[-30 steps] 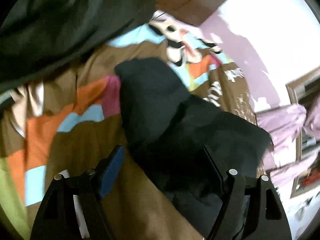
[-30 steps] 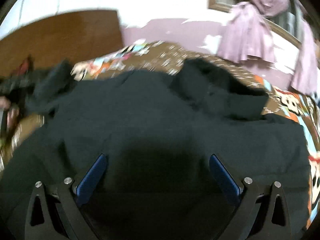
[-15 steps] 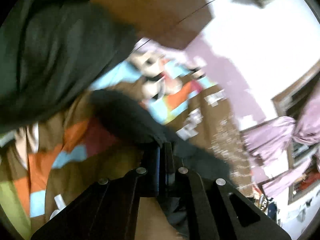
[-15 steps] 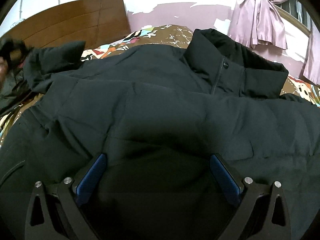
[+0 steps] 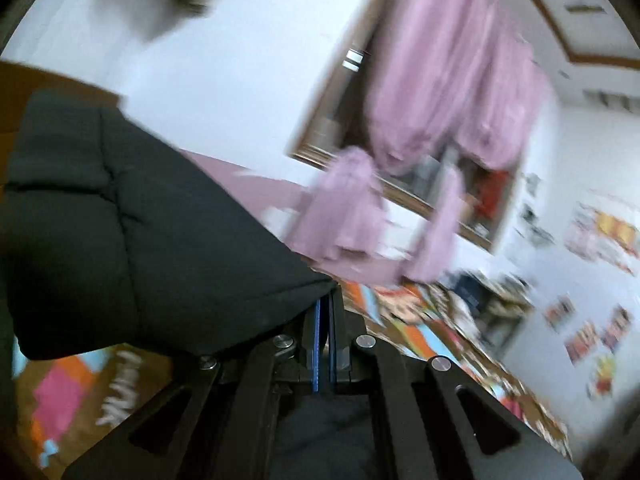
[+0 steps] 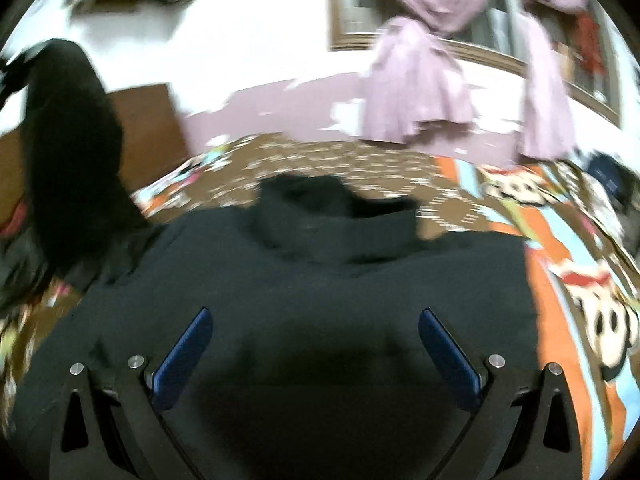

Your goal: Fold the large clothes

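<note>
A big bed [image 6: 560, 264] fills the low part of the room. It has a brown cover with orange, blue and white cartoon shapes on it. Behind the bed is a white and purple wall, and a window with tied pink curtains [image 6: 412, 92]. A brown wooden headboard [image 6: 152, 128] stands at the left.

A large black coat [image 6: 320, 280] lies spread flat on the bed, with its collar pointing toward the wall. One sleeve [image 5: 120, 220] of the coat is lifted up off the bed, and in the right wrist view it shows as a dark blurry shape at the left.

The left hand-held gripper [image 5: 325, 304] is squeezed tight on the edge of that lifted sleeve. Its two blue pads are almost touching, with the black cloth pinched at their tips.

The right hand-held gripper [image 6: 316, 320] is spread wide open above the middle of the coat. Its blue pads [image 6: 184, 352] are far apart and hold nothing.
</note>
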### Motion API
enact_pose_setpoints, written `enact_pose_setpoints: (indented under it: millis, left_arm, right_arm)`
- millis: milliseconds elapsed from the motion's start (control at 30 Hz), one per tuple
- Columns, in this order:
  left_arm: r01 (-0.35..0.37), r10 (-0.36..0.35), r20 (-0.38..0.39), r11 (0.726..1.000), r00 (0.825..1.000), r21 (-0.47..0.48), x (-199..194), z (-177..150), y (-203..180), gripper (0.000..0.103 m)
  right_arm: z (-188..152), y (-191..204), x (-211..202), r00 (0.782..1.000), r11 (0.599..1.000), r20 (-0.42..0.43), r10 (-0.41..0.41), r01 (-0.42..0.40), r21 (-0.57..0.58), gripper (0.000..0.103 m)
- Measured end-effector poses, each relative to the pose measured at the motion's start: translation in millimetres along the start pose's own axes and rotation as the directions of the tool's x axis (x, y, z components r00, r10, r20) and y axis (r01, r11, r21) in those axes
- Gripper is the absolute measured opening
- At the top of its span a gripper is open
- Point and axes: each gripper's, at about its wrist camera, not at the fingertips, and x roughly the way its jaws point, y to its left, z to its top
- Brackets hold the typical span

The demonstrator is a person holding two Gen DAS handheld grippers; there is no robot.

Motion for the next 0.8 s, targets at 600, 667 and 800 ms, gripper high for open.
enact_pose_setpoints:
  millis: [600, 667, 800]
  left_arm:
    - [0.252, -0.088, -0.635, 0.952, 0.767, 0.173, 150, -224, -125, 0.001]
    - [0.226, -0.081, -0.651, 0.964, 0.755, 0.142, 157, -236, -115, 0.001]
    - [0.175, -0.092, -0.674, 0.983, 0.733, 0.057, 170, -247, -95, 0.001]
  right_arm:
    - [-32, -117, -13, 0.992, 0.933, -0.097, 0.080, -0.040, 0.359, 0.103]
    - [-40, -123, -19, 0.991, 0.916, -0.092, 0.097, -0.053, 0.397, 0.103]
    - [-57, -147, -35, 0.971, 0.816, 0.009, 0.240, -0.207, 0.539, 0.103]
